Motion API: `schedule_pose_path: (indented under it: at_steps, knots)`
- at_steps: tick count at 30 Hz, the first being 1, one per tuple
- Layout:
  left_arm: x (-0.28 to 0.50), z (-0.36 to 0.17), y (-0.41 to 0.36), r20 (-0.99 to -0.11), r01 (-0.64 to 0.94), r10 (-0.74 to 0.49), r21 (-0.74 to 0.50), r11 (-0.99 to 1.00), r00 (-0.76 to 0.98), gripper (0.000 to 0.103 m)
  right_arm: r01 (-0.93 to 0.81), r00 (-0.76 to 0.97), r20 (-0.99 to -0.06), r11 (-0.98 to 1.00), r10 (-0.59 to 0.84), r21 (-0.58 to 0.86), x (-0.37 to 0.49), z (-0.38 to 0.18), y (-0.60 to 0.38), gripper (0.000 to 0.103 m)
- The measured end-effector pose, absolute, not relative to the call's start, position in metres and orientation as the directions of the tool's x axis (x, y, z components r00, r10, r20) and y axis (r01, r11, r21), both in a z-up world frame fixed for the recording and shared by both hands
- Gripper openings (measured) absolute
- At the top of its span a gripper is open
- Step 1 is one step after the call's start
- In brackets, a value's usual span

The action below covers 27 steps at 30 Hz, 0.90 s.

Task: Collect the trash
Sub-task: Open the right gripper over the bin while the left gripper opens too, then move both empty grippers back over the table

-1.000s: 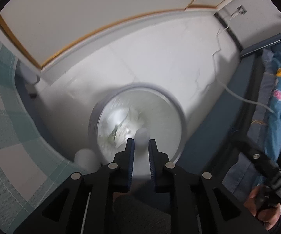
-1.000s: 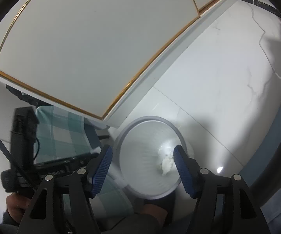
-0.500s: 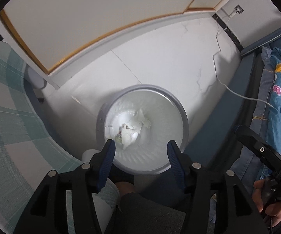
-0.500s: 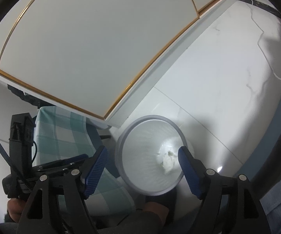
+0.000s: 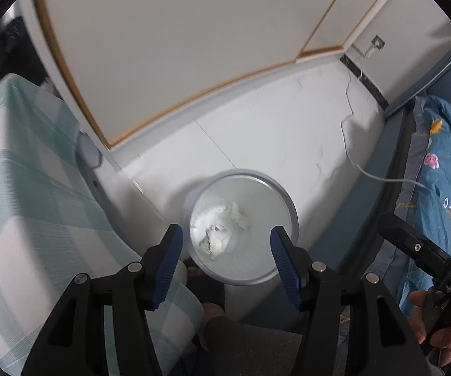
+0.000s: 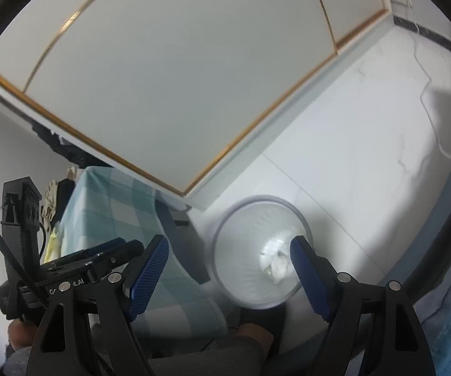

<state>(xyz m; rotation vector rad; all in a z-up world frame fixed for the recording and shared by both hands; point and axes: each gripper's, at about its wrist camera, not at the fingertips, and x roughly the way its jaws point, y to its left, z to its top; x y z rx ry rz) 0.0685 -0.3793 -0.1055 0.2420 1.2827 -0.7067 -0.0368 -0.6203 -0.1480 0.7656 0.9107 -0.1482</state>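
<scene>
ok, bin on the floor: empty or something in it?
Not empty. The bin stands upright on the white floor with crumpled white paper at its bottom, seen in both wrist views.

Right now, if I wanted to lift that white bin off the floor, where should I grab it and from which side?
Probably the rim, from straight above. The bin stands upright on the floor with its mouth open, and the rim is a thin ring that pads can straddle, one inside, one outside. Its wall looks too wide. Pick the side away from the checked cloth, which crowds one edge; the paper lies at the bottom.
</scene>
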Motion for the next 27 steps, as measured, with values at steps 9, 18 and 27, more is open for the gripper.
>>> schedule_pose_path:
  at_steps: [9, 18, 27]
  knots:
    - [0.061, -0.054, -0.346, -0.873, 0.561, -0.402, -0.193, 0.805, 0.277, 0.055, 0.338, 0.688, -0.715, 0.817, 0.124, 0.467, -0.044, -0.088, -0.586, 0.082]
    - [0.05, -0.009, -0.303, -0.789, 0.508, -0.42, -0.161, 0.846, 0.449, 0.055, 0.217, 0.765, -0.629, 0.864, 0.138, 0.454, -0.042, -0.03, -0.542, 0.085]
    - [0.051, 0.031, -0.224, -0.677, 0.428, -0.388, -0.118, 0.896, 0.625, 0.055, 0.004, 0.833, -0.502, 0.903, 0.235, 0.43, -0.039, 0.025, -0.471, 0.091]
